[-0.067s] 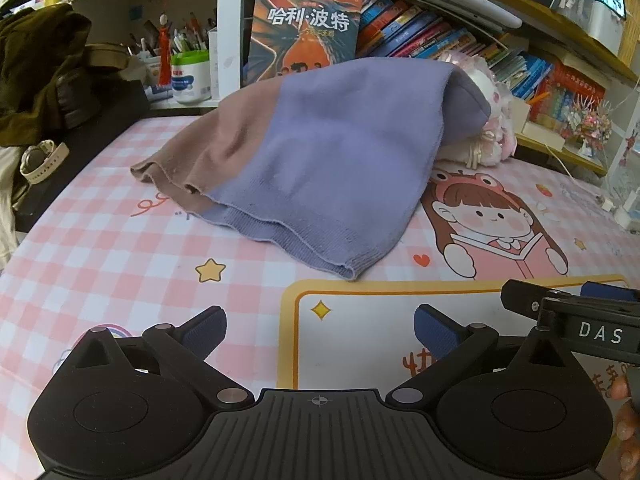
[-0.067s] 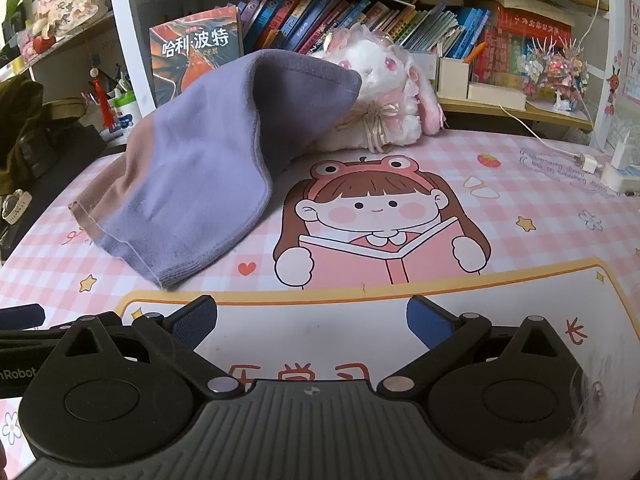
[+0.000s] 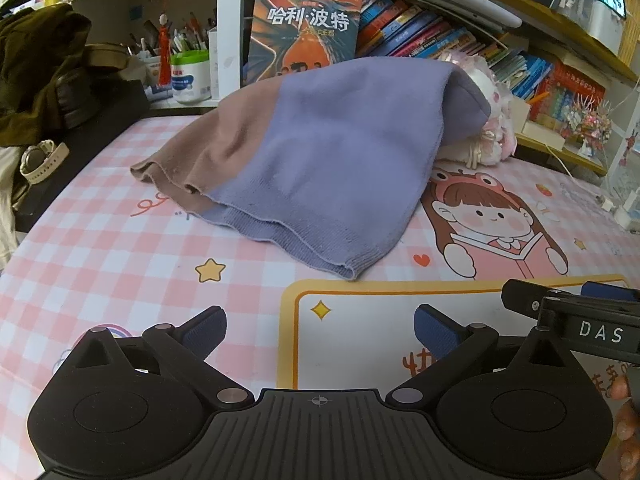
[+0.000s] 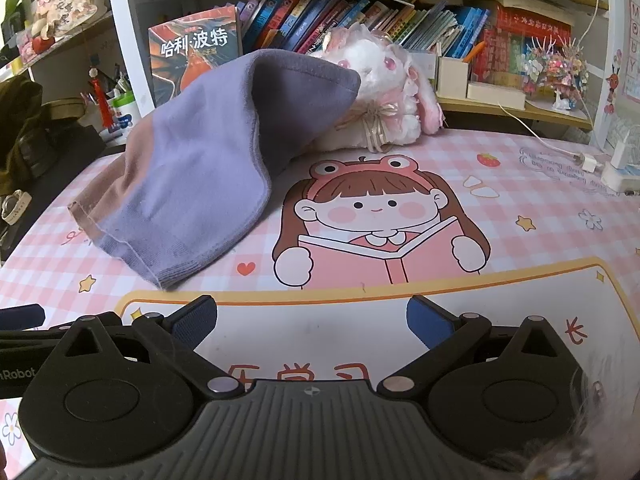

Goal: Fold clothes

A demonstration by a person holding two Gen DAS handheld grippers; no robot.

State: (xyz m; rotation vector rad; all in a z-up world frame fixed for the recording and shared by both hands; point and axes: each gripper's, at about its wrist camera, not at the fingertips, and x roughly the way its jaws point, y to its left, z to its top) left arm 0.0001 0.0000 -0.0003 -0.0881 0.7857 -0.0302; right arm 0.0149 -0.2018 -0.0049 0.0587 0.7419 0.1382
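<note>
A purple and brown knit garment (image 3: 320, 160) lies draped over a white plush toy (image 3: 490, 136) at the back of the pink checked desk mat (image 3: 100, 248). Its ribbed hem reaches toward me. It also shows in the right wrist view (image 4: 200, 184), left of centre. My left gripper (image 3: 320, 326) is open and empty, low over the mat, short of the hem. My right gripper (image 4: 312, 320) is open and empty, over the mat's white panel. The right gripper's side shows at the right edge of the left wrist view (image 3: 580, 312).
A bookshelf (image 4: 360, 16) with several books lines the back. The plush toy (image 4: 384, 84) sits under the garment's top. A pen cup (image 3: 190, 76), a dark coat (image 3: 36, 72) and a watch (image 3: 40, 160) are at the left. A charger and cable (image 4: 592, 160) lie at the right.
</note>
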